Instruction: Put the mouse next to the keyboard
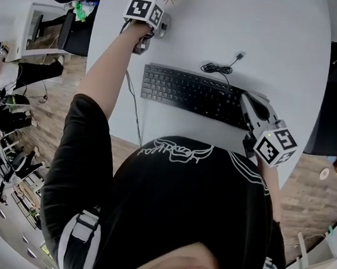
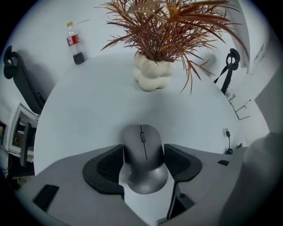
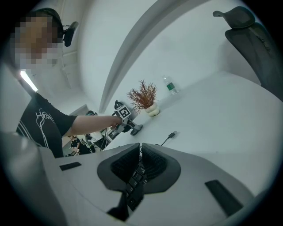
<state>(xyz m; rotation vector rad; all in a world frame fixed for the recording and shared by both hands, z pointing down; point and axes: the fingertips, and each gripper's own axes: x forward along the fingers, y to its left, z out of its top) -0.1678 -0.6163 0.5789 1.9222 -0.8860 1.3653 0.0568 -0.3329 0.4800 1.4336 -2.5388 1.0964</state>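
Bare table (image 1: 181,45) lies open between mouse (image 2: 143,154) and far edge of keyboard (image 1: 189,92).

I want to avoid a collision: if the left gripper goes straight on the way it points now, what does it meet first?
The grey mouse, which lies on the white table between the left gripper's open jaws; nothing else seems to stand before it.

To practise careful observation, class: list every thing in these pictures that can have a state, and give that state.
Mouse: lying flat between the left jaws.
Keyboard: lying flat, its cable unplugged.
Bottle: upright, capped.
Potted plant: upright.
Left hand-held gripper: open around the mouse.
Right hand-held gripper: jaws nearly together, over the keyboard's end.
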